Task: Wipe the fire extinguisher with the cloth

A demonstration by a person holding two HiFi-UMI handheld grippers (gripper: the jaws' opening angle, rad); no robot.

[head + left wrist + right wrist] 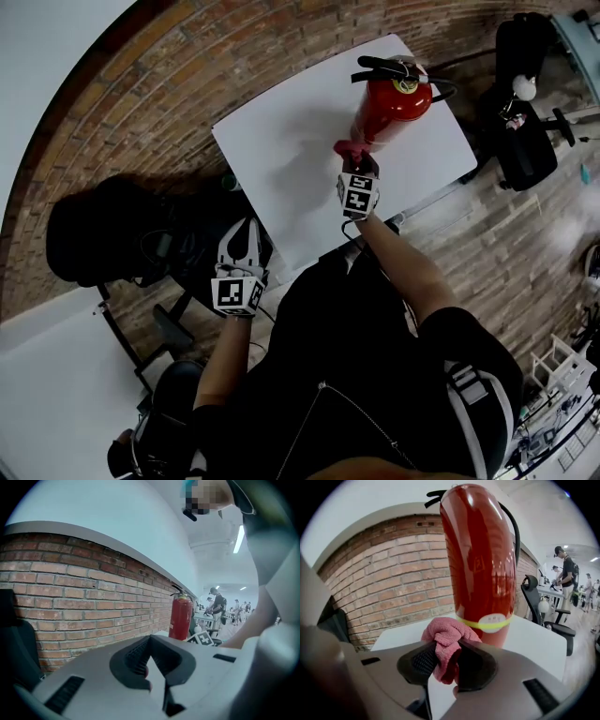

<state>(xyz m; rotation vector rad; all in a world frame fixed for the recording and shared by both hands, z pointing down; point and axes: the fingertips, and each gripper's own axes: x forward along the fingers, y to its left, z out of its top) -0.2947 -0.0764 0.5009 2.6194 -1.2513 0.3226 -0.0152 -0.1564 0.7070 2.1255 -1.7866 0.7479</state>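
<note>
Most of the wiping looks yet to be done. The right claw [445,660] is clamped on a bunched pink cloth [446,641], which sits at the foot of the red fire extinguisher [480,564], upright on the white table [281,141] just ahead of its jaws (contact looks likely, by the yellow band). The left claw [152,660], well back from the extinguisher, has its tips together on nothing.

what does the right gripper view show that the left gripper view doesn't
Only the right gripper view: the pink cloth clamped in the right gripper, by the yellow band low on the fire extinguisher. Only the left gripper view: the left gripper, jaws together on nothing. Both: the fire extinguisher upright before the brick wall, people far behind.
</note>
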